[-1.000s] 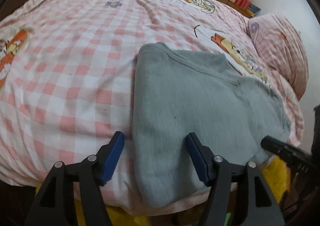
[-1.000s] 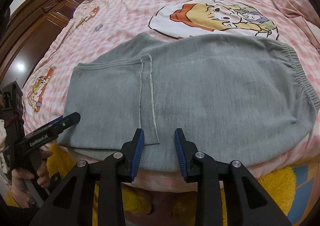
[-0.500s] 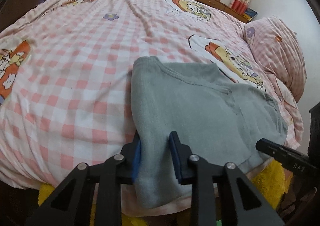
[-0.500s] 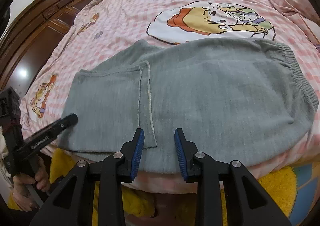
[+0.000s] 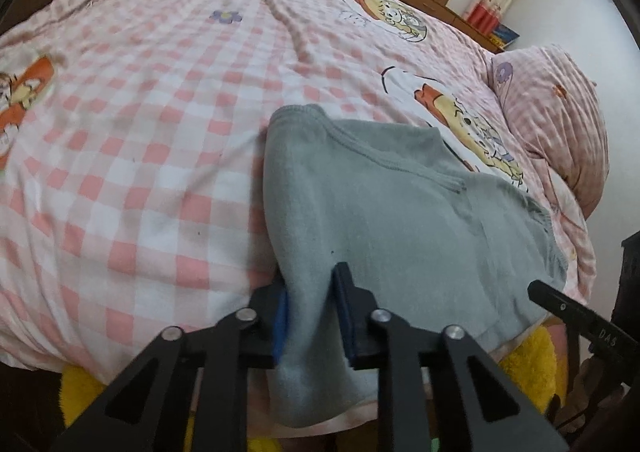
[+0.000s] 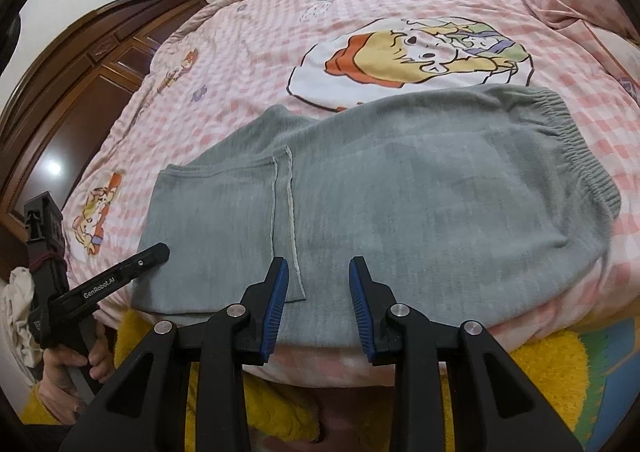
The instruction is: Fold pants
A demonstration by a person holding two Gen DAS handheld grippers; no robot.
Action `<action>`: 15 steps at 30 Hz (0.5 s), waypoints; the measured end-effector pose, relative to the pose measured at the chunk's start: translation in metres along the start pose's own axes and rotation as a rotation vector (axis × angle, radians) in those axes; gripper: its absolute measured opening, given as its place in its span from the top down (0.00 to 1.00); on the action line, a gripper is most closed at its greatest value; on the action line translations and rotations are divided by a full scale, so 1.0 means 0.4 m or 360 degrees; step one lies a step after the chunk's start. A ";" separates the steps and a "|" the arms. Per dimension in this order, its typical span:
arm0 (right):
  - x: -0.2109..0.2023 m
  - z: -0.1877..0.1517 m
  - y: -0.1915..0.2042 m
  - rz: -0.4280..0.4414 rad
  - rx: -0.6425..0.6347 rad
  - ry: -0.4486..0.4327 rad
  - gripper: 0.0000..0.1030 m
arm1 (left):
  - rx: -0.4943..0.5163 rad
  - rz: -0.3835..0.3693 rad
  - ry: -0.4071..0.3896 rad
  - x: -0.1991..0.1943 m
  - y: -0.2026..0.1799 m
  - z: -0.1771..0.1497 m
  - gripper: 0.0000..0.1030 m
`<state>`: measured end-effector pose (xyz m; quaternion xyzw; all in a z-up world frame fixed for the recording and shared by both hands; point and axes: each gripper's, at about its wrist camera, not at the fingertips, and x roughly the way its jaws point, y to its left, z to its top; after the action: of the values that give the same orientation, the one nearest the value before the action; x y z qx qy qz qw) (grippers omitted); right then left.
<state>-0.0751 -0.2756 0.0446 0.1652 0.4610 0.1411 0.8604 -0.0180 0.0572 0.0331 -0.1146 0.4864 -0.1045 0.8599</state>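
Both wrist views look steeply down past their own jaws, close over the bed's (image 5: 132, 156) near edge. They share the grey pants (image 5: 400, 220) (image 6: 420, 204) ahead of the jaws.

The pants (image 6: 400, 204) lie across the near edge of the bed (image 6: 248, 52), waistband to the right, leg ends folded over on the left. A pillow (image 5: 560, 124) lies at the bed's right end, a wardrobe (image 6: 80, 84) beyond its left side.

Black left gripper (image 5: 308, 316), blue ribbed pads, silver screws, "GenRobot.AI" lettering, yellow fleece sleeve (image 6: 38, 406)
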 end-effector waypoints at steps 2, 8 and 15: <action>-0.014 0.001 -0.007 0.0006 0.0005 -0.0022 0.69 | 0.0001 -0.0009 -0.0020 -0.020 -0.014 0.007 0.85; -0.044 0.004 -0.037 0.0021 0.0055 -0.0076 0.69 | 0.0095 -0.0088 -0.0116 -0.108 -0.098 0.039 0.87; -0.072 0.006 -0.066 0.0018 0.0089 -0.0111 0.69 | 0.0278 -0.0168 -0.0183 -0.171 -0.240 0.070 0.88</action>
<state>-0.0863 -0.3114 0.0563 0.1968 0.4336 0.1271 0.8701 -0.0348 -0.0117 0.1315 -0.0705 0.4187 -0.1851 0.8863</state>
